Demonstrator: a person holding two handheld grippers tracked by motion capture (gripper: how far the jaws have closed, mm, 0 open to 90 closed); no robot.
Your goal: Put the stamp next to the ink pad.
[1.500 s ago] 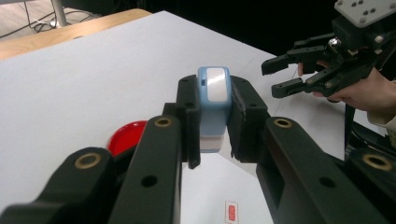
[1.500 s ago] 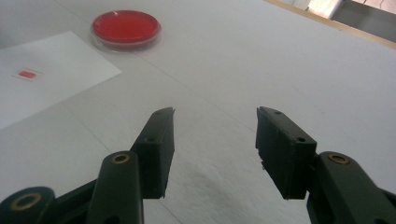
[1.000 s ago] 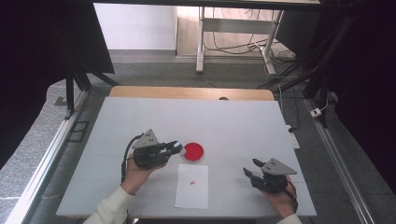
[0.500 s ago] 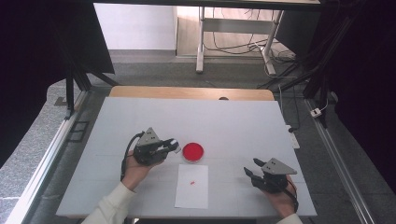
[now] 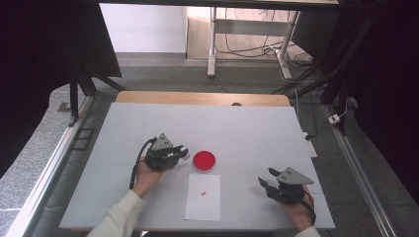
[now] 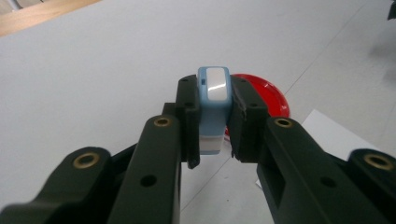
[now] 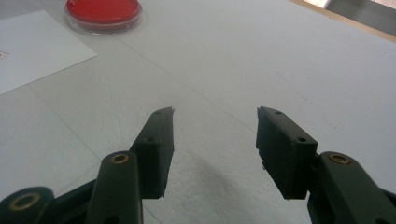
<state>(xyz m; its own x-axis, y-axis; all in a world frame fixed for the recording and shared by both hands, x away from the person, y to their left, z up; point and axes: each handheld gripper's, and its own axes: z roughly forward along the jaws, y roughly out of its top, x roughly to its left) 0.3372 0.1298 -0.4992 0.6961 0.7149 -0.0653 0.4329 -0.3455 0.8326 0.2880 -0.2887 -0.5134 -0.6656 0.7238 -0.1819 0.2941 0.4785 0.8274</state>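
1. Left gripper [image 6: 212, 140] is clamped on a small blue-and-white stamp [image 6: 213, 100], just beside the red ink pad [image 5: 204, 161].
2. Right gripper [image 7: 215, 149] sits empty, jaws apart.
3. Paper [image 5: 203, 196] is loose, so it'll probably slide and smudge when stamped.

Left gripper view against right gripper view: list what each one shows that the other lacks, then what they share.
Left gripper view: the left gripper shut on a small blue and white stamp, held just in front of the dish. Right gripper view: the right gripper, jaws apart with nothing between them, over bare table. Both: the red ink dish, the white paper sheet and the white tabletop.
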